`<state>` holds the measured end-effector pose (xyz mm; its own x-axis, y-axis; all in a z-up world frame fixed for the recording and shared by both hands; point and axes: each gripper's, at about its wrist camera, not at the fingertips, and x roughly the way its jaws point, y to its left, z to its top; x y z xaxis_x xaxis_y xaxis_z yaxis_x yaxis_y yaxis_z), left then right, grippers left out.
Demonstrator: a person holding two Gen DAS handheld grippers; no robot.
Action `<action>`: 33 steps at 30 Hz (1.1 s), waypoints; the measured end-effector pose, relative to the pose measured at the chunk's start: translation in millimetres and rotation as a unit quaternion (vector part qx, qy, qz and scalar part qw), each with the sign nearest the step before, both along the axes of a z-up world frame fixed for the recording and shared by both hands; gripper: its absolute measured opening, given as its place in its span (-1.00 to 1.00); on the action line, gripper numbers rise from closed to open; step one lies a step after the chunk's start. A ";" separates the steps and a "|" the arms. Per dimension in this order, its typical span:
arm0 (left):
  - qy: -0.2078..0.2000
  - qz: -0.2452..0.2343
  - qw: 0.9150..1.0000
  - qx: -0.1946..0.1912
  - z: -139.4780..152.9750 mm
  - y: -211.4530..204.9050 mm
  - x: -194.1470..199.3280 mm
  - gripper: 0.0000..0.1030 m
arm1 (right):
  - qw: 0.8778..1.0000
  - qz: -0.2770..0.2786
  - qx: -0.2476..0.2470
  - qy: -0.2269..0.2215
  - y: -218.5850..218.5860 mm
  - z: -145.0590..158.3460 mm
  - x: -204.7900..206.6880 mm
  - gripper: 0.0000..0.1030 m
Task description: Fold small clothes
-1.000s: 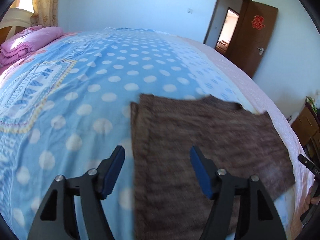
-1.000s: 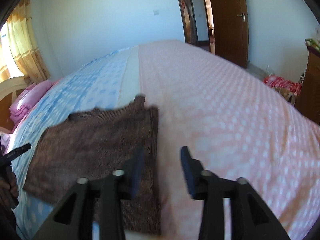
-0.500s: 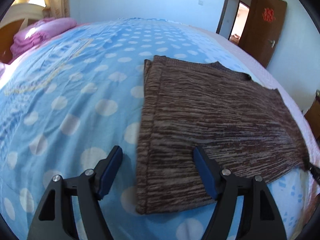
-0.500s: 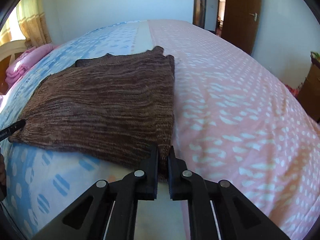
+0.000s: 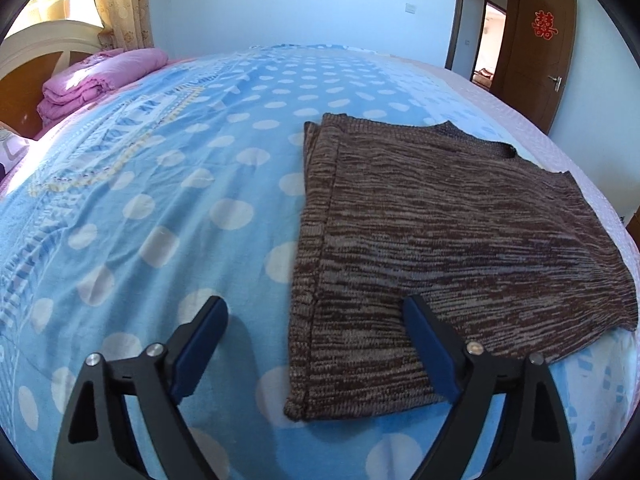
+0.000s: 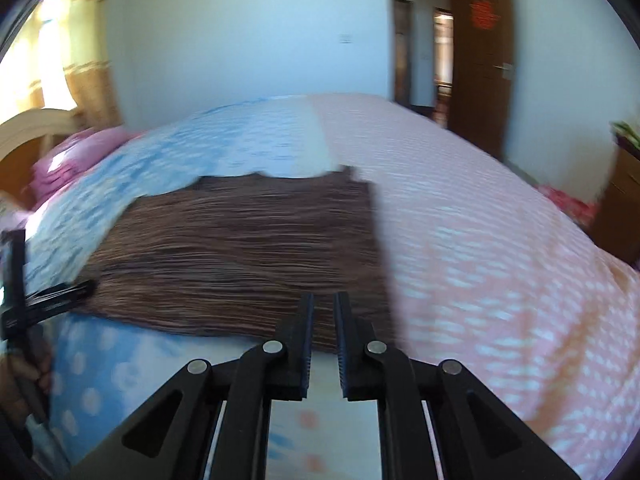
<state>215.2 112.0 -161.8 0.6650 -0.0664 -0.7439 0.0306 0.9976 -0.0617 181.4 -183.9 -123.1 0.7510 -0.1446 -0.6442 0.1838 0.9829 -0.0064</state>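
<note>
A brown striped knit garment lies flat on the bed; it also shows in the right wrist view. My left gripper is open, its jaws wide apart over the garment's near left corner, one finger over the blue sheet and one over the knit. My right gripper has its jaws nearly closed with a thin gap, at the garment's near right edge. That view is blurred, and no cloth shows between the jaws.
The bed has a blue polka-dot sheet and a pink dotted sheet. Folded pink bedding lies by the headboard. A brown door stands open at the back right. The left gripper shows at the right view's left edge.
The right gripper, shut at the garment's near edge half a second ago, has lifted back a little with a small gap between its jaws. The left gripper stays open and has shifted slightly.
</note>
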 end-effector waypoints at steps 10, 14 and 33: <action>0.004 0.017 1.000 0.016 -1.3 0.8 0.2 0.96 | 0.993 0.093 -0.004 0.070 96.6 -59.0 98.5 -0.82; 0.009 0.019 1.000 0.009 -1.7 2.7 1.4 0.99 | 0.994 0.095 -0.018 0.057 101.5 -62.2 93.5 -0.77; 0.027 -0.033 0.975 -0.219 4.8 4.0 48.0 0.75 | 0.993 0.095 0.063 0.021 77.5 -65.7 85.2 -0.75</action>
<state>263.1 116.0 -157.0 0.6086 -0.4267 -0.6689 0.0788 0.8714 -0.4842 266.6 -106.4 -188.9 0.7290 0.0808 -0.6797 -0.0035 0.9934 0.1143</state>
